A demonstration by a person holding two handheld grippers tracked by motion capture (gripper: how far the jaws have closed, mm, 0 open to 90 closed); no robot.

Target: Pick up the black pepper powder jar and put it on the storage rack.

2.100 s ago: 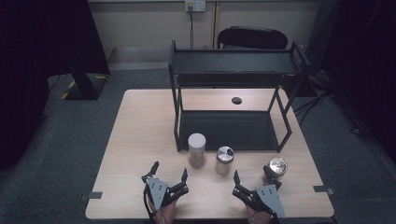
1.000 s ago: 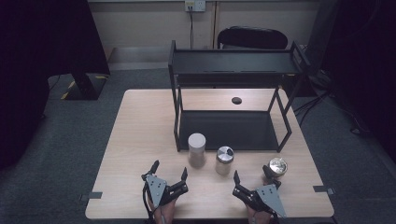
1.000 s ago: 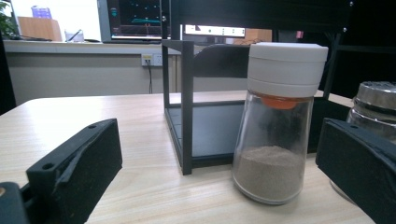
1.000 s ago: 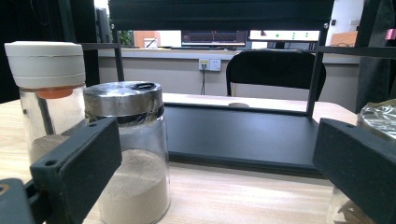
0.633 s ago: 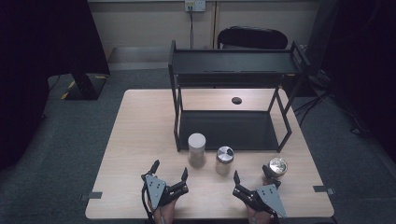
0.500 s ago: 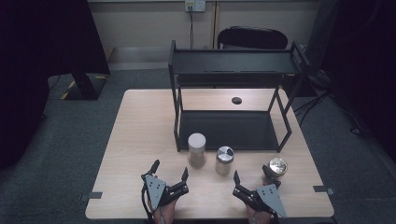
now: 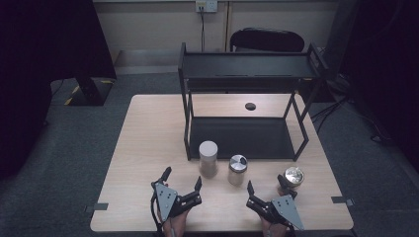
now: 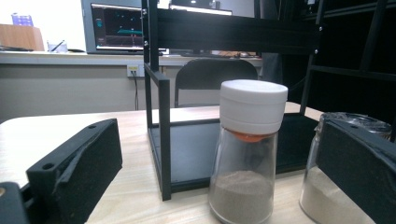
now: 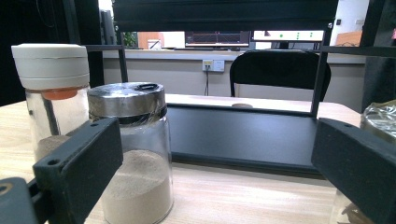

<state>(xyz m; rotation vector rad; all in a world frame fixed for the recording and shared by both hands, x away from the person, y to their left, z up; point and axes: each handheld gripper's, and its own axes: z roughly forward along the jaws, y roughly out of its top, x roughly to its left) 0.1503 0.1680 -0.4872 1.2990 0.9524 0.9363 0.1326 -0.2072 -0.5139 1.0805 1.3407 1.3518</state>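
Low in the high view, the left gripper (image 7: 182, 181) and right gripper (image 7: 266, 190) sat spread and empty, aimed at the white-capped glass shaker (image 7: 208, 158) and steel-lidded glass jar (image 7: 237, 170), apparently ready to pick either up.

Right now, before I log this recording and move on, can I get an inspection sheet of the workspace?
Surface: light wooden table, bare patches clean.
Job's things: white-capped jar and steel-lidded jar, both upright and part-filled with powder, in front of the black two-tier rack; foil-topped jar by the right tool.
Clutter: small dark disc on the table behind the rack's lower shelf.
Grippers: left tool open, holding nothing; right tool open, holding nothing; both at the near edge.
Cables: one runs down from the wall socket.
Surroundings: black chair behind the table, grey carpet, dark curtains.
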